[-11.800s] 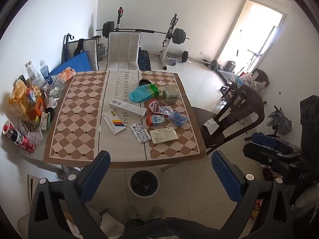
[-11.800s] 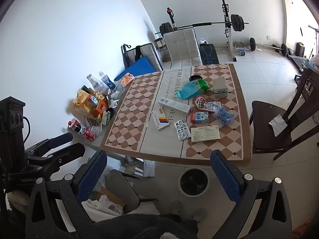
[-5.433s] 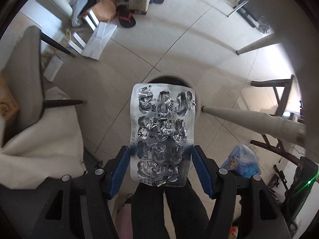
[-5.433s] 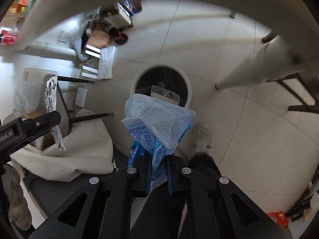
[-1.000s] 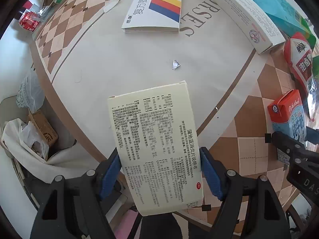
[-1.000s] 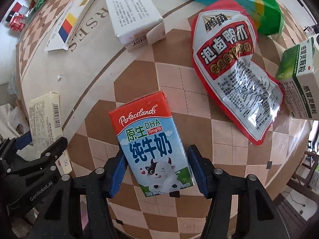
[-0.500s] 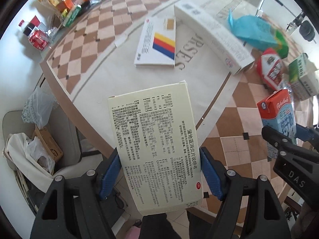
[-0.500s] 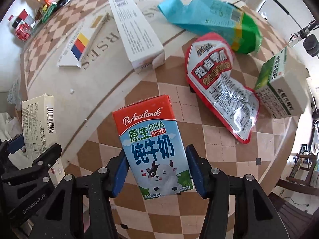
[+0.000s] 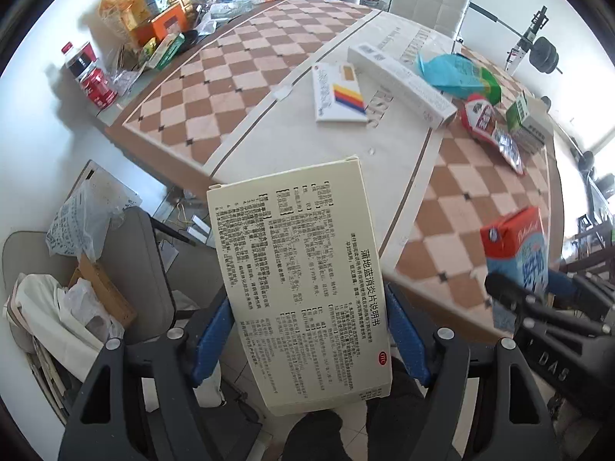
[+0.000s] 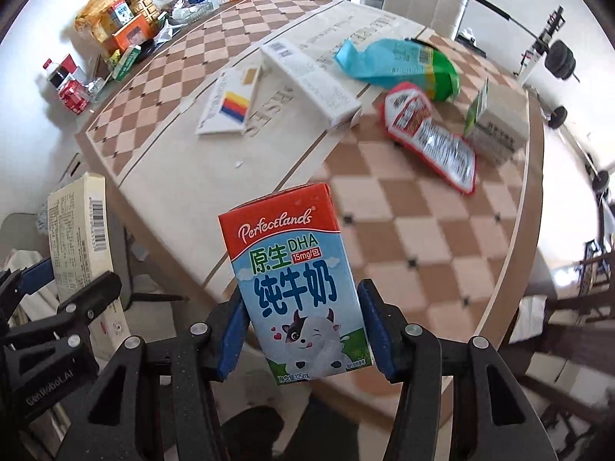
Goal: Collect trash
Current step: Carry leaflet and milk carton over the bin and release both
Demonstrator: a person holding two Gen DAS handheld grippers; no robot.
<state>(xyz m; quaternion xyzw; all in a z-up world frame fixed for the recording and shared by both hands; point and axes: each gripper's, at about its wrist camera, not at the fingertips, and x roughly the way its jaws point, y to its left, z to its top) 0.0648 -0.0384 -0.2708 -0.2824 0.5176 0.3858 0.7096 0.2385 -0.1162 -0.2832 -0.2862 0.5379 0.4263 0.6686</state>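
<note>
My left gripper (image 9: 307, 338) is shut on a flat cream medicine box (image 9: 296, 280) and holds it in the air off the near edge of the checkered table (image 9: 238, 77). My right gripper (image 10: 303, 330) is shut on a red and blue milk carton (image 10: 296, 288), also lifted above the table's near edge. Each gripper shows in the other's view: the carton (image 9: 517, 249) at right, the cream box (image 10: 82, 238) at left. On the table lie a long white box (image 10: 307, 77), a flat box with coloured stripes (image 10: 230, 103), a teal bag (image 10: 399, 61), a red snack wrapper (image 10: 426, 134) and a green-white box (image 10: 496, 123).
Bottles, cans and food packs (image 9: 150, 19) crowd the table's far left corner. A grey chair (image 9: 127, 269) with bags and cloth stands at the left below the table edge. A white chair (image 9: 430, 0) and a barbell rack (image 9: 538, 50) stand beyond the table.
Both grippers have pulled back and up from the table with the cream box and the milk carton in them. More of the table and room shows now.
</note>
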